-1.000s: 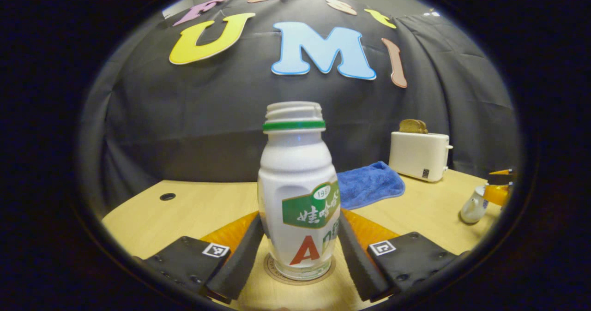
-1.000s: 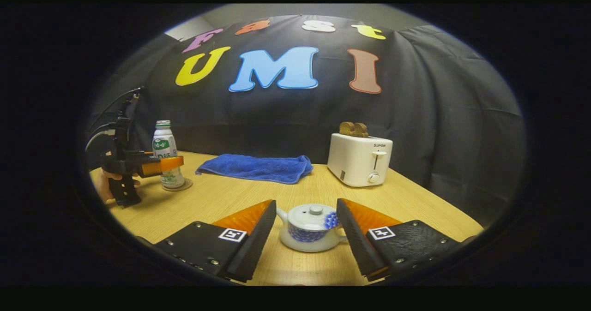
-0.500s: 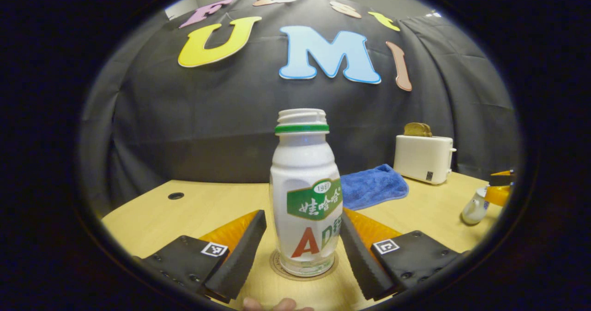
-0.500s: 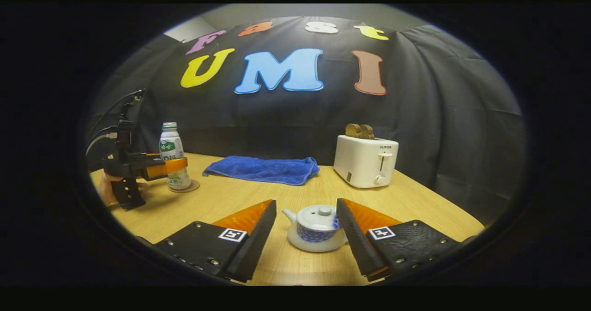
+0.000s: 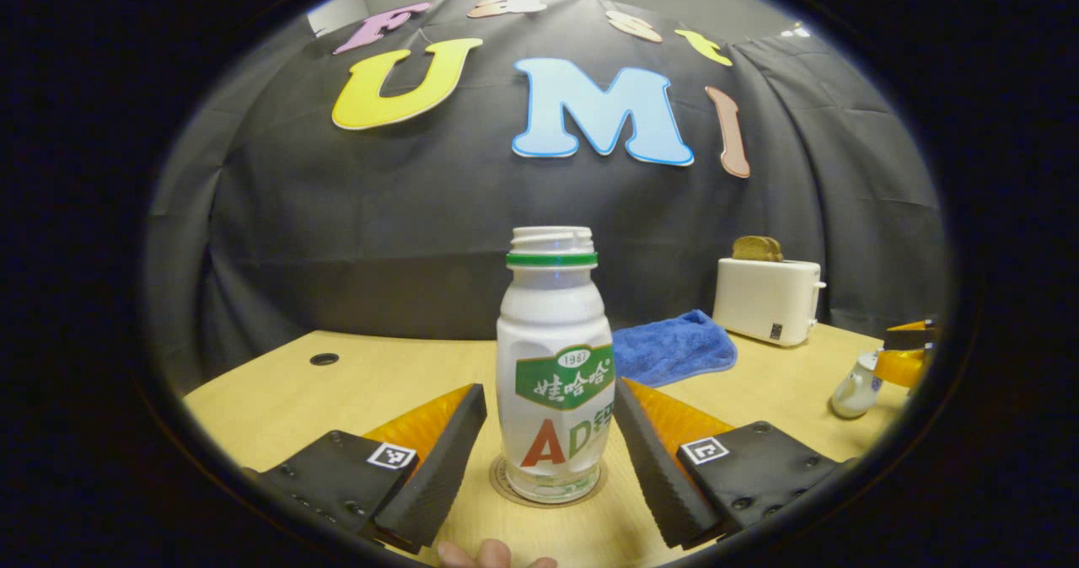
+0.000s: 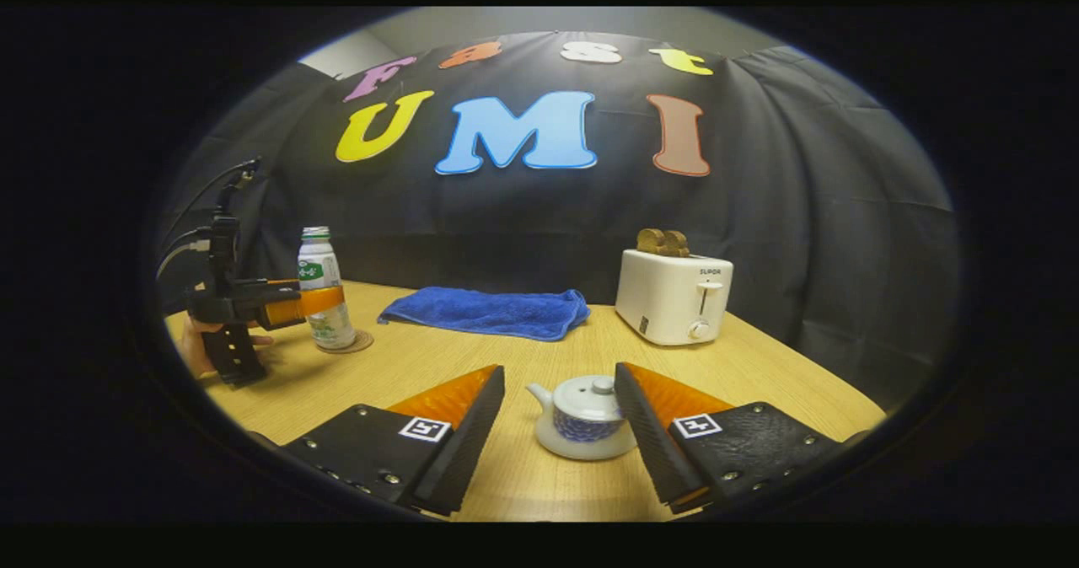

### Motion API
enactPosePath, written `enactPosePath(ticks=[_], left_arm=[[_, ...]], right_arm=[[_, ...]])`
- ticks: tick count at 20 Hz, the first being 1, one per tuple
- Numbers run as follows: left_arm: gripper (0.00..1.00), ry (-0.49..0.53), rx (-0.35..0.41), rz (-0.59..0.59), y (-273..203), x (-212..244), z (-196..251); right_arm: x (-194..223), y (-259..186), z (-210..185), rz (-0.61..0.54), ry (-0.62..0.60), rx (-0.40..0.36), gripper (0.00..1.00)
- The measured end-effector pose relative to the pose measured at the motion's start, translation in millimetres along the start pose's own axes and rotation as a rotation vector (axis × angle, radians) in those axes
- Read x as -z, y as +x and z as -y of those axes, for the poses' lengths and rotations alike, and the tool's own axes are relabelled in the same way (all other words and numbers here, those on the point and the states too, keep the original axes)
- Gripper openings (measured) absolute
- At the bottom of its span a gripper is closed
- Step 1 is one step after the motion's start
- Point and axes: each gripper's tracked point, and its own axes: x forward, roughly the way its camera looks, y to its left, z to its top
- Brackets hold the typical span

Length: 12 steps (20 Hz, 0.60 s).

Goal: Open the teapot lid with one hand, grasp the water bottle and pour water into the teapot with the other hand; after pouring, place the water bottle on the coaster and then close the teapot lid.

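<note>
The white water bottle (image 5: pixel 555 374), uncapped with a green neck ring, stands upright on the round coaster (image 5: pixel 548 490). My left gripper (image 5: pixel 548 387) is open around it, with a narrow gap at the left finger and the right finger close to its side. In the right gripper view the bottle (image 6: pixel 323 286) stands on the coaster (image 6: pixel 347 345) at the far left, with the left gripper (image 6: pixel 314 301) level with it. The small white and blue teapot (image 6: pixel 586 416), lid (image 6: pixel 593 389) on, sits just beyond my open right gripper (image 6: pixel 558 372). The teapot (image 5: pixel 851 389) is also at the left view's right edge.
A white toaster (image 6: pixel 674 298) holding toast stands at the back right. A blue cloth (image 6: pixel 485 311) lies at the back middle of the wooden table (image 6: pixel 421 357). A hand (image 6: pixel 198 349) holds the left gripper. A cable hole (image 5: pixel 324 358) is in the table's far left.
My left gripper has opened off the bottle, which stays on the coaster, and has drawn back a little. My right gripper has backed away from the teapot.
</note>
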Motion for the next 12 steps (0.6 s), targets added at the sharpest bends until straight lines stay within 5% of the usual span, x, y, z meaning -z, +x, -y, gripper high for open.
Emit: enactPosePath(ticks=[6, 12], left_arm=[[0.98, 0.022, -0.035, -0.023, -15, 4, -4], [1.0, 0.021, 0.011, -0.028, -58, 6, 20]], right_arm=[[-6, -3, -5, 0.02, 0.006, -0.016, 0.81], [-19, -20, -27, 0.056, -0.042, -0.021, 0.81]])
